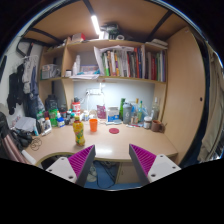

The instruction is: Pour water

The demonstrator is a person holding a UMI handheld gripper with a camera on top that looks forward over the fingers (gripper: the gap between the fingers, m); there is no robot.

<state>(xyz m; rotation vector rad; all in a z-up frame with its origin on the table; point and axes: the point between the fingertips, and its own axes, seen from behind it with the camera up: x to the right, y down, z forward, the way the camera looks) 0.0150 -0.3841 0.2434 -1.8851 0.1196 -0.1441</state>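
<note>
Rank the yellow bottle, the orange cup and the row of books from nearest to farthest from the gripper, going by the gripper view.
The gripper is open, holding nothing.
1. Yellow bottle: on the desk's near part, just ahead of the left finger.
2. Orange cup: a little beyond the bottle, to its right.
3. Books: on the shelf above the desk's back, against the wall.

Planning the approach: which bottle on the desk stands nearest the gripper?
The yellow bottle, just ahead of the left finger of the open gripper; the other bottles stand farther back by the wall.
</note>
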